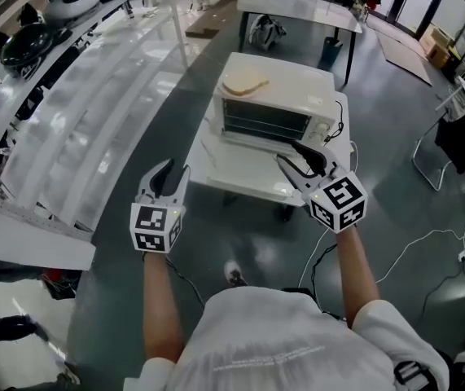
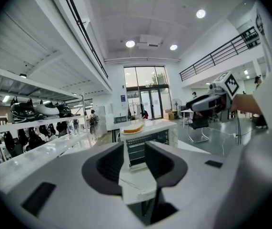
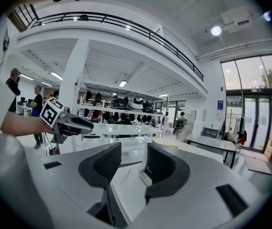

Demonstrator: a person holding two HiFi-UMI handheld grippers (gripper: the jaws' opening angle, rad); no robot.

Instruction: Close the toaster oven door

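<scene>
White toaster oven (image 1: 274, 112) set back from near edge of table (image 1: 225, 176).

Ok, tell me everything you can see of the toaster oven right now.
The toaster oven is a white box, metal by its look, upright on a small white table. Its dark front shows wire racks; the door seems folded down, though glare leaves that unsure. Controls sit at its right end, a black cable trails beside that, and a flat tan piece lies on top. The left hand-held gripper and right hand-held gripper, both open, are short of it.
</scene>
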